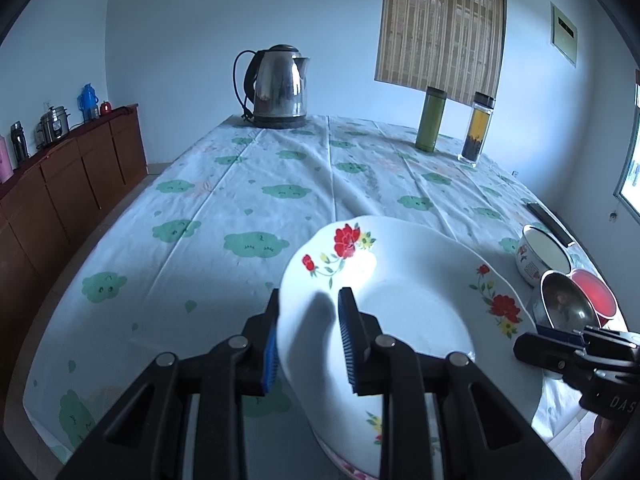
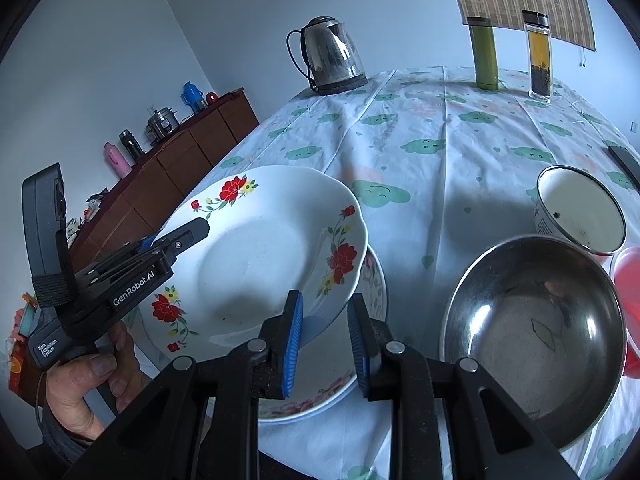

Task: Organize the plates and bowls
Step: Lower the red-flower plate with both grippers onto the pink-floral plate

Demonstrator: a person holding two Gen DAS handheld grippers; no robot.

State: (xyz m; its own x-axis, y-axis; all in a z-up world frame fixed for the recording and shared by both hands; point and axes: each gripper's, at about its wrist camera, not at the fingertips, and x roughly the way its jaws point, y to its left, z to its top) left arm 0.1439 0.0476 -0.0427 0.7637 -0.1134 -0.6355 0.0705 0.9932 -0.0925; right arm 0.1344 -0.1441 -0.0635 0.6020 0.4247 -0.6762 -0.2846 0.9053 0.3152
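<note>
The tabletop [image 1: 248,184], under a cloud-print cloth, carries an electric kettle [image 1: 278,86] at the far end. Nearer, a red-flowered plate [image 2: 264,256] is held tilted above a second, pink-flowered plate [image 2: 320,396] lying flat on the cloth. The left tongs [image 1: 306,344] are clamped on the raised plate's rim. The right tongs [image 2: 326,344] are closed on the rim of a steel bowl [image 2: 536,340], as the left view shows; an enamel bowl [image 2: 580,212] and a red bowl [image 2: 628,284] sit just beyond it. Risk judged: the plate is pinched at one edge only, so slippage or a swing against the lower plate could chip both. The steel bowl could knock the enamel bowl.
</note>
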